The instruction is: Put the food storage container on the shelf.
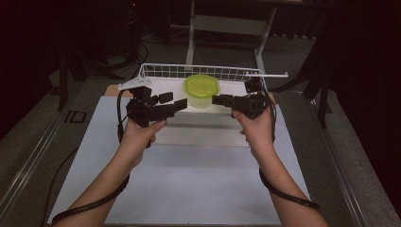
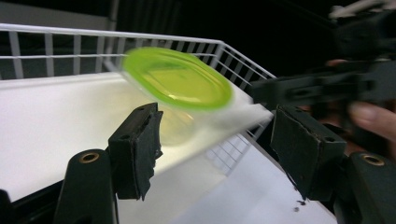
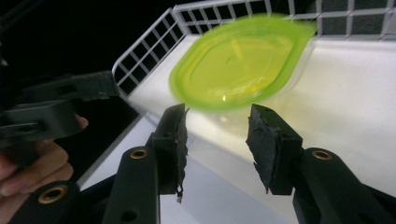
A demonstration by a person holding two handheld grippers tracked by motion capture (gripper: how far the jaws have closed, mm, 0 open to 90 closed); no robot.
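A clear plastic container with a lime-green lid [image 1: 201, 86] stands upright on the white floor of a wire basket [image 1: 161, 71]. My left gripper [image 1: 171, 102] is just left of the container, open and empty. My right gripper [image 1: 218, 100] is just right of it, open as well, its jaws pointing at the tub. In the left gripper view the green lid [image 2: 177, 80] lies beyond the wide-apart jaws of my left gripper [image 2: 219, 151]. The right gripper view has the lid [image 3: 238, 60] just past my right gripper [image 3: 222, 140]. Neither gripper touches the container.
The basket's white wire walls [image 2: 51, 46] rise behind and beside the container. A pale board [image 1: 203, 135] lies in front of the basket on the grey table [image 1: 189, 189]. The other gripper [image 2: 322, 86] and a hand [image 3: 32, 170] appear close by in each gripper view.
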